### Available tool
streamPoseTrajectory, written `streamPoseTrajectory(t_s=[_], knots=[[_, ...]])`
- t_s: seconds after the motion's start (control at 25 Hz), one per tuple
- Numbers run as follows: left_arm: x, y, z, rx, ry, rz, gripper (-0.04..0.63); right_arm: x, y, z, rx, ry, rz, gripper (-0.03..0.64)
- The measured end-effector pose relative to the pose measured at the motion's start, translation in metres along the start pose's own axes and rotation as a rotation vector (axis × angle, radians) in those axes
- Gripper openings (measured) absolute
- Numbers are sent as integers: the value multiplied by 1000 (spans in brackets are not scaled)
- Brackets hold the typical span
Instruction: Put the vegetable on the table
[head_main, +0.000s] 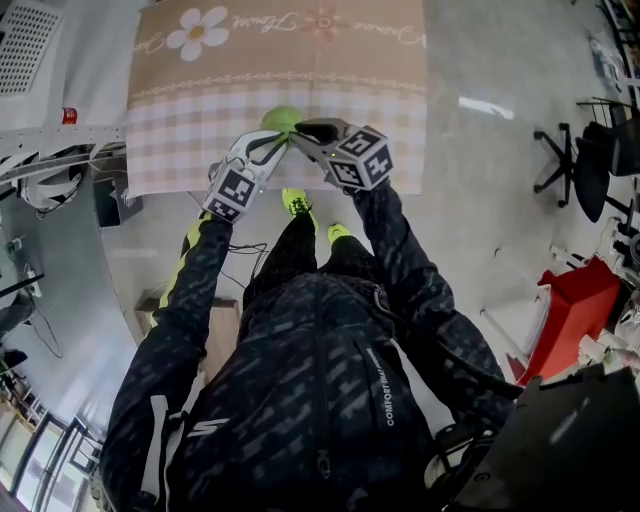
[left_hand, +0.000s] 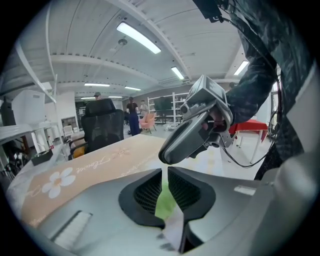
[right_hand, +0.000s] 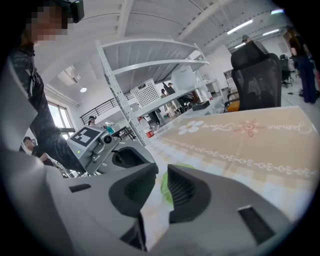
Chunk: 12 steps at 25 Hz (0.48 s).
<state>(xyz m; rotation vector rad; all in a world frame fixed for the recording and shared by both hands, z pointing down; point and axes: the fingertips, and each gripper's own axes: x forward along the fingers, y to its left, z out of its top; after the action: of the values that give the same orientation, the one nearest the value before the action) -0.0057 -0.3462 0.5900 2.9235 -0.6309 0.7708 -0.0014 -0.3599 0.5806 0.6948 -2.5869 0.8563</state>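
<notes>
Both pairs of jaws are standing narrow and pinching the same green vegetable (head_main: 283, 118) from opposite sides. Along the left gripper (left_hand: 165, 172), the two ribbed pads are pressing on a light-green leafy fold with only a slim slot showing between them. A pale strip (left_hand: 173, 229), of a material that cannot be told, is trailing out of that slot toward the camera. Along the right gripper (right_hand: 161, 172), the jaws are sitting slightly wider and gripping a green leaf edge against one pad. A second pale strip (right_hand: 152, 220) is hanging below that leaf. Each gripper is showing up just beyond the other's jaws, the two meeting almost tip to tip. From the head view, the person's dark patterned sleeves (head_main: 190, 290) are reaching forward, and the vegetable is sitting between the two tips, over the near edge of the bench (head_main: 400, 150). Whether it is touching the cloth there cannot be told. A beige tablecloth (head_main: 250, 60) is covering the bench, checked along its near border and printed with flowers and script farther back. Beyond the bench, a black office chair (left_hand: 102, 127) is standing at the far side. Metal shelving (right_hand: 150, 85) is rising behind it, under long ceiling lights.
</notes>
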Motion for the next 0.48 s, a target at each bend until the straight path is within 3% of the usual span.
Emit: streamPoseTrajectory(t_s=[0.12, 0.48], knots=[[-6, -15, 12, 2, 2, 21, -5, -11, 15, 2, -3, -17, 30, 55], [-26, -40, 50, -87, -75, 139, -5, -50, 43, 9, -49, -69, 67, 0]])
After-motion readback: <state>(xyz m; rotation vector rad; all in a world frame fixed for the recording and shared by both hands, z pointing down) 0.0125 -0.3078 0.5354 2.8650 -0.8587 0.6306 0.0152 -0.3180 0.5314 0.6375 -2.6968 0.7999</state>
